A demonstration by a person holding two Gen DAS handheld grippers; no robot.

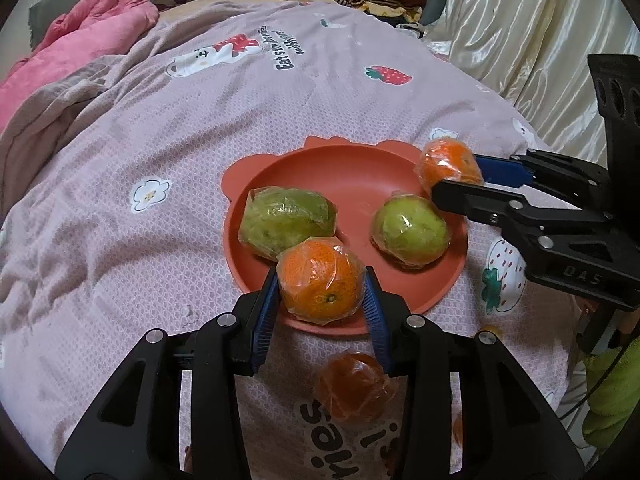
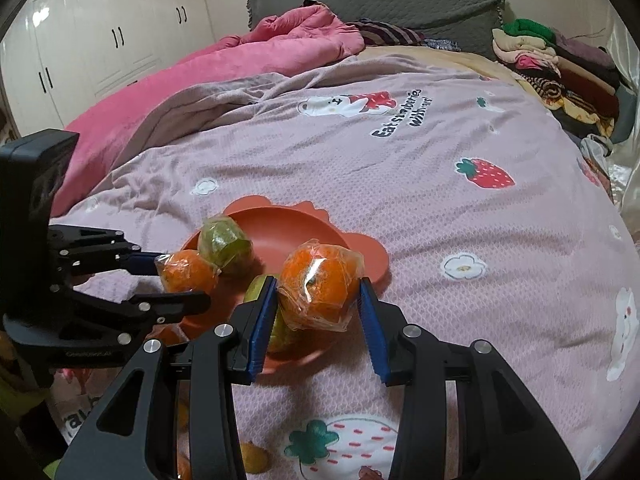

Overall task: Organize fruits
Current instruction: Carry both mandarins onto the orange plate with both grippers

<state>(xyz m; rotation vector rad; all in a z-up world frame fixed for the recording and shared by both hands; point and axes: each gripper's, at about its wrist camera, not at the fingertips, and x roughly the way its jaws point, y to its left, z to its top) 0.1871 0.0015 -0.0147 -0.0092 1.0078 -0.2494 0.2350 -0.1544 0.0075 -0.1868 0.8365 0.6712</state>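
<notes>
A red plate (image 1: 320, 168) lies on the pink bedspread and holds two wrapped green fruits (image 1: 286, 222) (image 1: 410, 230). My left gripper (image 1: 322, 286) is shut on a wrapped orange (image 1: 320, 282) above the plate's near rim. My right gripper (image 2: 318, 294) is shut on another wrapped orange (image 2: 320, 284) above the plate's right rim; it shows in the left wrist view (image 1: 460, 172) with its orange (image 1: 448, 160). A third wrapped orange (image 1: 354, 384) lies on the bedspread below my left gripper.
A pink quilt (image 2: 224, 68) is bunched at the far left of the bed. Folded clothes (image 2: 560, 64) are stacked at the far right. A cream curtain (image 1: 520, 24) hangs on the right. A small yellowish fruit (image 2: 254, 458) lies near the bed's front edge.
</notes>
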